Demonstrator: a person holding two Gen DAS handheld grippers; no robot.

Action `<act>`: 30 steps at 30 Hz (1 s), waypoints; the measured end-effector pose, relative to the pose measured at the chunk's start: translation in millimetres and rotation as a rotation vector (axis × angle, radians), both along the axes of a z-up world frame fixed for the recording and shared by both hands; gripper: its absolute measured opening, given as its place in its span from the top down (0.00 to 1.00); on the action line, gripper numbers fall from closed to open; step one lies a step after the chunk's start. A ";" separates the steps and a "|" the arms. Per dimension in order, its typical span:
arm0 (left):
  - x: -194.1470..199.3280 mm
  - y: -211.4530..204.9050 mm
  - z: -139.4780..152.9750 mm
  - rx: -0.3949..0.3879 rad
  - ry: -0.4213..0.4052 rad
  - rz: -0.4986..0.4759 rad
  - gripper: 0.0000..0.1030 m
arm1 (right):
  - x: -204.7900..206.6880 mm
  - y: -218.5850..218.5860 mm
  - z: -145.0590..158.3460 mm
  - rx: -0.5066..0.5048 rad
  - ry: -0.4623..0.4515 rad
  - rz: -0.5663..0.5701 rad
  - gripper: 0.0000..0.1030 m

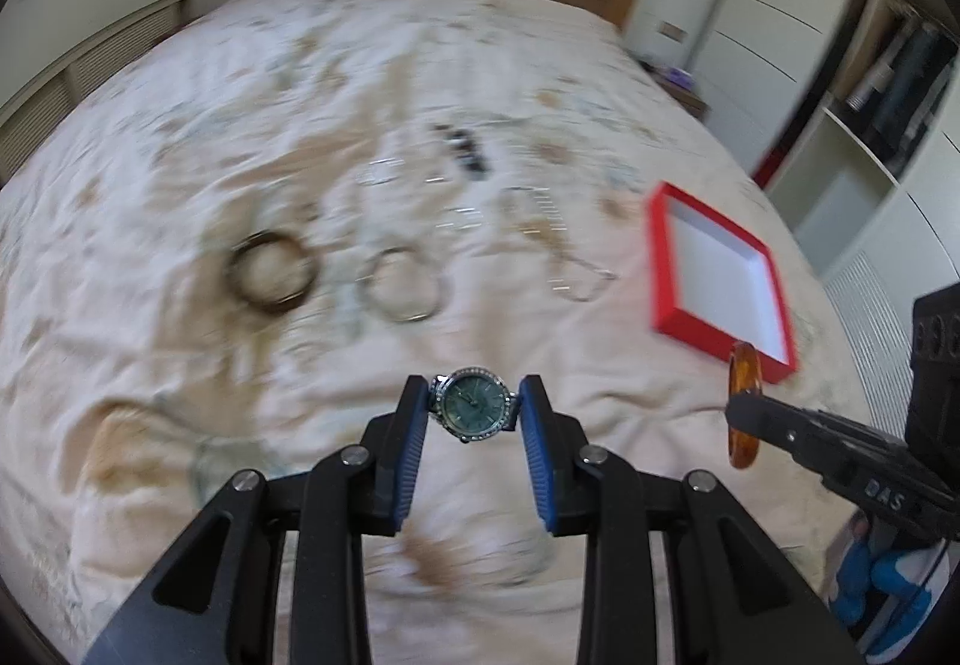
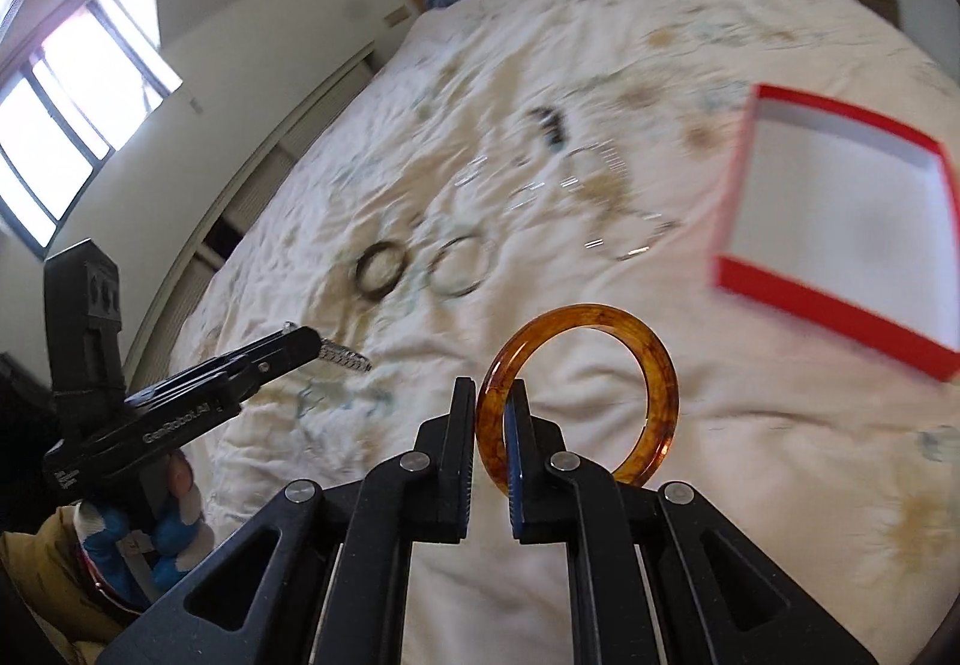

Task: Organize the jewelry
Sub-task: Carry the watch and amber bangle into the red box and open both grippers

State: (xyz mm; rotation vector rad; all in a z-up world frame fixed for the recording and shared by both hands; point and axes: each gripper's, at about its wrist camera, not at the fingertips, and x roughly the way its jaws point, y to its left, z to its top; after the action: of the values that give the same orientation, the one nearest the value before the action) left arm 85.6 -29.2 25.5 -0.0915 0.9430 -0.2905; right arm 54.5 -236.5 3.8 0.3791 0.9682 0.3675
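Two grippers lifted above a jewelry-strewn bed, each clamped on one piece.

Left wrist view: the left gripper (image 1: 473, 406) pinches a small round green-faced wristwatch (image 1: 474, 404) between its blue pads, above the cream floral bedspread (image 1: 180, 137); a dark bangle (image 1: 271, 272) and a silver bangle (image 1: 403, 284) lie beyond, an open red box (image 1: 720, 275) at far right.
Right wrist view: the right gripper (image 2: 493, 412) is clenched on the near-left rim of an upright amber translucent bangle (image 2: 579, 395).
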 end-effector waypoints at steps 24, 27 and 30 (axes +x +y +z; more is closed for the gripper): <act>124.5 -260.3 -87.7 0.041 0.141 -0.354 0.72 | 97.2 -184.8 -80.5 -0.240 0.119 -0.150 0.91; 122.5 -265.5 -104.1 0.047 0.171 -0.374 0.72 | 97.9 -185.5 -90.9 -0.247 0.134 -0.134 0.91; 122.7 -271.3 -109.1 0.062 0.164 -0.388 0.72 | 96.6 -185.2 -95.7 -0.260 0.140 -0.127 0.90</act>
State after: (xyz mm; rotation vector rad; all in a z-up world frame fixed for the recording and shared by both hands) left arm 208.3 -300.5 -83.6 0.1287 1.1300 -0.6187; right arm 151.1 -421.7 -91.9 0.2291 1.1082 0.0981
